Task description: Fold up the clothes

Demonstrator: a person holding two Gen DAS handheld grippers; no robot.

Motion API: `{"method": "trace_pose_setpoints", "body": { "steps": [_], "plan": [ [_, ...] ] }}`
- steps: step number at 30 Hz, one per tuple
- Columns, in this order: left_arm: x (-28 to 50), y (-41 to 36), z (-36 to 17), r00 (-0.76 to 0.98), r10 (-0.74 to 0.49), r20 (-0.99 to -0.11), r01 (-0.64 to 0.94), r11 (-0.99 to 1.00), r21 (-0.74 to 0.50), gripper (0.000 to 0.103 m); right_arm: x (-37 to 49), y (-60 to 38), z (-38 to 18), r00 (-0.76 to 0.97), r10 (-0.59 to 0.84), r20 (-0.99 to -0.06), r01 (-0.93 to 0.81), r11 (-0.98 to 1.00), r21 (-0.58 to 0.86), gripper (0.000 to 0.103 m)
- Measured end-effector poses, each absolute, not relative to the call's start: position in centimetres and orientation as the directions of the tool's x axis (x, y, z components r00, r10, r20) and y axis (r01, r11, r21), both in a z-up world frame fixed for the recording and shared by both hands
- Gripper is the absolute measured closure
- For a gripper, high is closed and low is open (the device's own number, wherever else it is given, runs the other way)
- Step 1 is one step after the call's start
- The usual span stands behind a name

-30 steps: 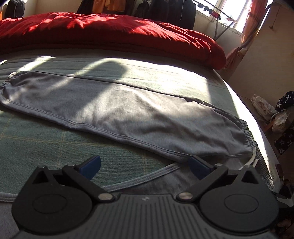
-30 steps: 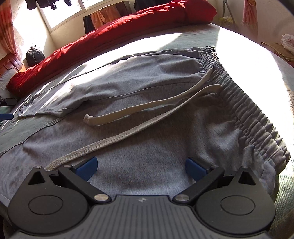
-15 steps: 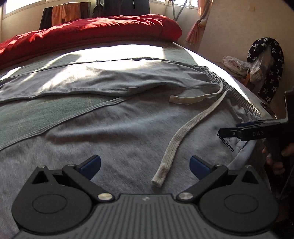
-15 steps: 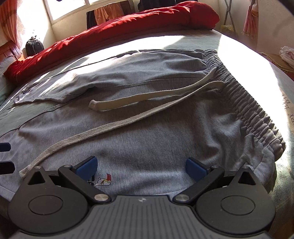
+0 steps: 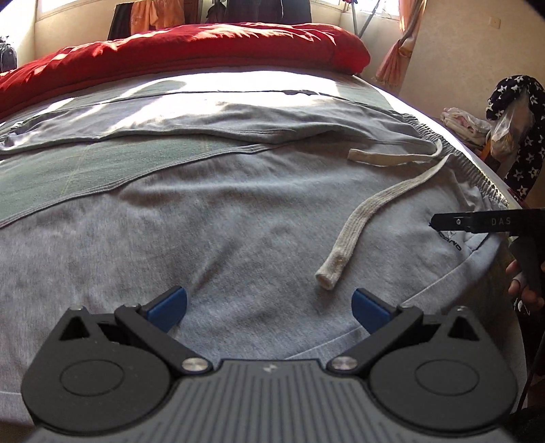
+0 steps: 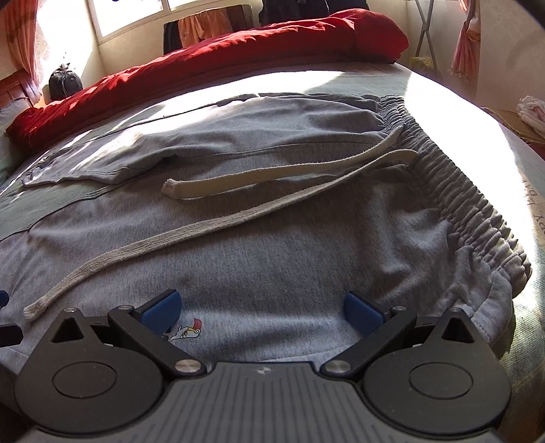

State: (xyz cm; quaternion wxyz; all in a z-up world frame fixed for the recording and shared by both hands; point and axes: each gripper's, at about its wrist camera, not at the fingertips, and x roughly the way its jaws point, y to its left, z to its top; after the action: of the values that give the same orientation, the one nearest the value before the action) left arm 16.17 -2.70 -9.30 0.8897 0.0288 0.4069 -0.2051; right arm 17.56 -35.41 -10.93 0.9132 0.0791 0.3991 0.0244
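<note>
Grey sweatpants [image 5: 211, 231] [image 6: 289, 245] lie spread flat on the bed, elastic waistband [image 6: 453, 191] to the right and legs running left. Two pale drawstrings [image 5: 361, 225] [image 6: 259, 177] trail loose across the upper front. A small bird print [image 6: 185, 332] shows near the hem edge. My left gripper [image 5: 269, 306] hovers open just above the near leg, nothing between its blue pads. My right gripper [image 6: 260, 310] is open too, low over the fabric near the bird print. The right gripper's black side [image 5: 477, 221] and a hand [image 5: 524, 286] show at the left view's right edge.
A red duvet [image 5: 177, 47] is bunched along the bed's far side. Green-grey bedsheet [image 5: 68, 170] shows between the legs. The bed's right edge [image 6: 504, 163] drops off to a floor with a star-patterned cloth [image 5: 524, 136] and bags. Clothes hang by the window [image 6: 204, 27].
My left gripper swung from the far leg toward the waist end and now sits over the near leg. My right gripper drew back toward the bed's near edge, uncovering the bird print.
</note>
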Motion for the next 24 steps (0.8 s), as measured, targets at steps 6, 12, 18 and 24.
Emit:
{"method": "trace_pose_setpoints", "body": {
  "steps": [6, 12, 18, 24],
  "plan": [
    [15.7, -2.9, -9.7, 0.593, -0.333, -0.733, 0.418, 0.906, -0.073, 0.001, 17.4, -35.6, -10.9, 0.681, 0.126, -0.721, -0.009, 0.986, 0.164, 0.0],
    [15.3, -2.6, -8.7, 0.609, -0.329, -0.722, 0.419, 0.906, -0.059, 0.001, 16.7, -35.5, -11.2, 0.706, 0.129, -0.697, -0.036, 0.989, 0.146, 0.0],
    [16.7, 5.5, -5.1, 0.659, -0.305, -0.688, 0.274, 0.949, -0.158, 0.001, 16.9, -35.5, -11.0, 0.699, 0.136, -0.702, -0.044, 0.988, 0.147, 0.0],
    [18.4, 17.8, -3.5, 0.687, -0.088, -0.721, -0.005, 0.992, -0.126, 0.001, 16.7, -35.1, -11.0, 0.705, 0.116, -0.7, -0.037, 0.991, 0.126, 0.0]
  ]
}}
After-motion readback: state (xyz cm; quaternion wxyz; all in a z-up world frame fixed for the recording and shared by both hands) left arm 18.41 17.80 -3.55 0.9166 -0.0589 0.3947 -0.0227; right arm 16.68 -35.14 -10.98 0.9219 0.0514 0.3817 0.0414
